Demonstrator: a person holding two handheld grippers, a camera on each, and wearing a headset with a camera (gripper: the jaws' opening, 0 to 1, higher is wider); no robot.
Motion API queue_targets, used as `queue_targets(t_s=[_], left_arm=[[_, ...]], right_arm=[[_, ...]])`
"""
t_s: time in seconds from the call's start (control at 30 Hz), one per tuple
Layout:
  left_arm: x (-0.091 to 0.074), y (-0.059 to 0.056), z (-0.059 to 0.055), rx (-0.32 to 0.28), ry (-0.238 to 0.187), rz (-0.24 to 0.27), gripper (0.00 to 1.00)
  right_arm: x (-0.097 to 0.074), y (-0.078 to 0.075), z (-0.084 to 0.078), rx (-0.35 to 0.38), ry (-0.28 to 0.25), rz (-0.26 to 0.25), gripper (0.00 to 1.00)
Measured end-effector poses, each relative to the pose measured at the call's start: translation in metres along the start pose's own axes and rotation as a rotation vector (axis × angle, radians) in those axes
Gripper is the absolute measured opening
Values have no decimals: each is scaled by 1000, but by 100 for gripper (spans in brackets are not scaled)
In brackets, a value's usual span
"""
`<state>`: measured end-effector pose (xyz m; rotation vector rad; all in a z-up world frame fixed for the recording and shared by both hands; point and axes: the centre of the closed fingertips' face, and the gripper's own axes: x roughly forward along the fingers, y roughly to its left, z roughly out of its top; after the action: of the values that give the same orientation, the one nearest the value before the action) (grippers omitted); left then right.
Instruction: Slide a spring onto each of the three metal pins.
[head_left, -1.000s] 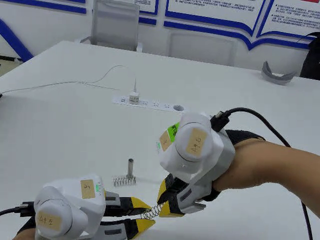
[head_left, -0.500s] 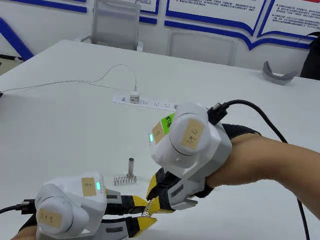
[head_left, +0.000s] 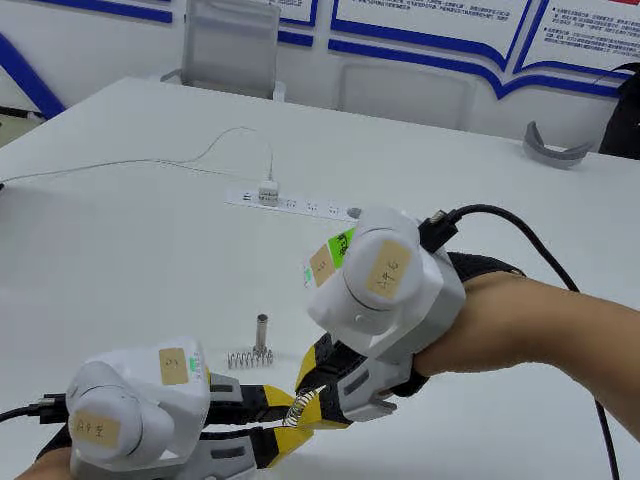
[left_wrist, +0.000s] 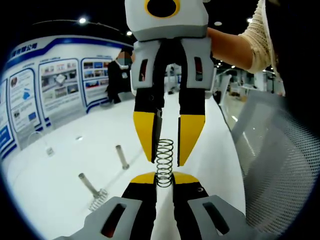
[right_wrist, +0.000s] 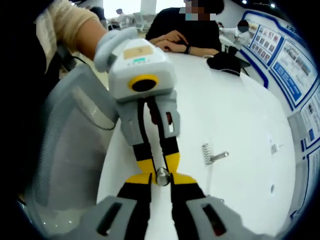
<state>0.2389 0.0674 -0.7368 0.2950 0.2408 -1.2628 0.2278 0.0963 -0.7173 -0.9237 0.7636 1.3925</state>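
Silver and loosely coiled, the spring (left_wrist: 164, 162) bridges the two sets of yellow-tipped fingers, which meet tip to tip low over the white tabletop (head_left: 120, 250). The left gripper (left_wrist: 164, 179) has its fingers almost together, pinching the spring's near end between their tips. The right gripper (head_left: 305, 398) faces it from the opposite side, its fingers narrowly parted on either side of the spring's far end. One pad touches the coil, but I cannot tell whether they actually pinch it. In the right gripper view the coil shows end-on between that gripper's own tips. Beyond the left fingers and off to their left side, a metal pin (head_left: 261, 333) stands upright on the tabletop with a second spring (head_left: 249, 360) lying at its foot. In the left gripper view a second pin (left_wrist: 120, 156) stands a little farther out from those fingers.
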Motion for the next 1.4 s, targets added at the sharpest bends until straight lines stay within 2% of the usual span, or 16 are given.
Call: queue_targets(t_s=[0.53,0.87,1.1,1.4], left_arm=[[-1,4,2,-8,-11,17,12],[-11,16,-6,-52,0,66,28],[-24,30,-15,-88,12,129,41],[-37,44,-24,-122,17,192,52]], right_arm=[[2,-5,1,12,-3,-5,12],[-11,-18,-7,40,1,-35,12],[-22,-29,-16,71,8,-66,12],[-37,-49,-29,106,20,-115,12]])
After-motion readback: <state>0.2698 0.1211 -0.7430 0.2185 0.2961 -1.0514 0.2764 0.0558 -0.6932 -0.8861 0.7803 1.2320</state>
